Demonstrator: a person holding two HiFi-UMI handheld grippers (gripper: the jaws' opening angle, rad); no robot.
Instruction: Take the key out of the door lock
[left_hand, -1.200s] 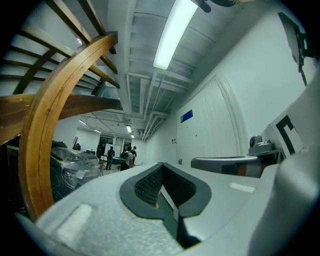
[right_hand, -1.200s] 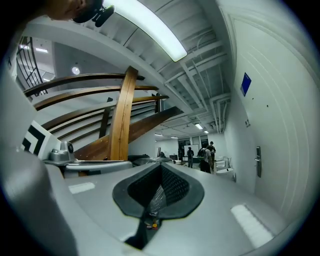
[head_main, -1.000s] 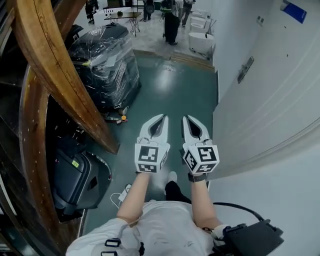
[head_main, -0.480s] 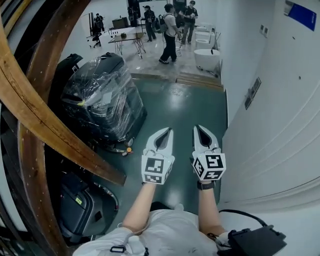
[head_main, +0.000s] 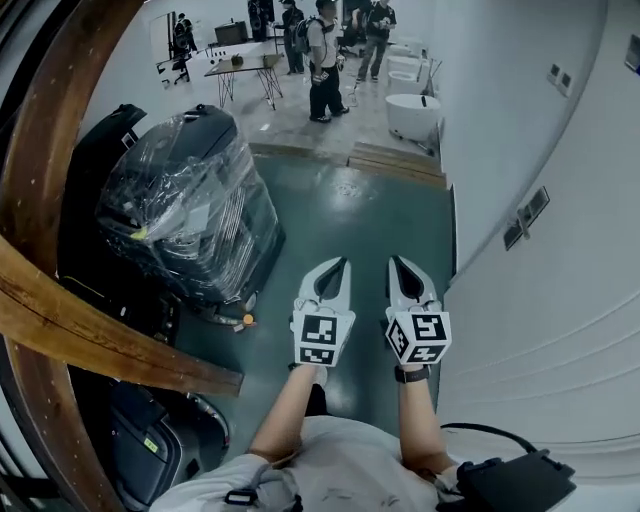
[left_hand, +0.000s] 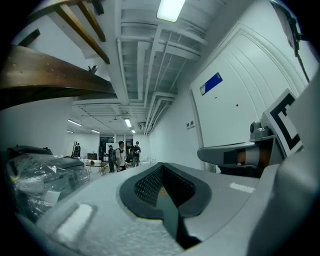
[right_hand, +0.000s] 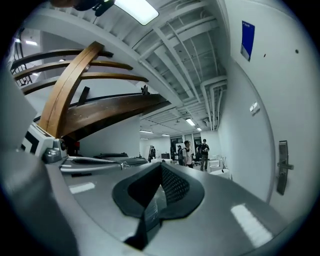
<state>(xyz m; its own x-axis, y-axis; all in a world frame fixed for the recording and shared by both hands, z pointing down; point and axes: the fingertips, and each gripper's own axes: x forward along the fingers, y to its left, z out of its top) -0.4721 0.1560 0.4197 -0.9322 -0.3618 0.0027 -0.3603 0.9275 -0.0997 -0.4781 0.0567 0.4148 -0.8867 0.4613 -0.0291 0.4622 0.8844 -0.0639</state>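
We hold the left tongs (head_main: 337, 268) and right tongs (head_main: 399, 268) closed together and empty, as nothing is within reach yet. The lock (head_main: 527, 216) sits ahead on the door (head_main: 570, 290) at our right; its key is too small to see.

Green floor (head_main: 370, 230) under plastic-wrapped machine (head_main: 190, 215)

Teal floor (head_main: 375, 225), white door (head_main: 560, 300), brown beam (head_main: 95, 345), white left tool (head_main: 342, 264) and right tool (head_main: 396, 262), black-and-white markers (head_main: 320, 340), apparently black machine (head_main: 190, 215)
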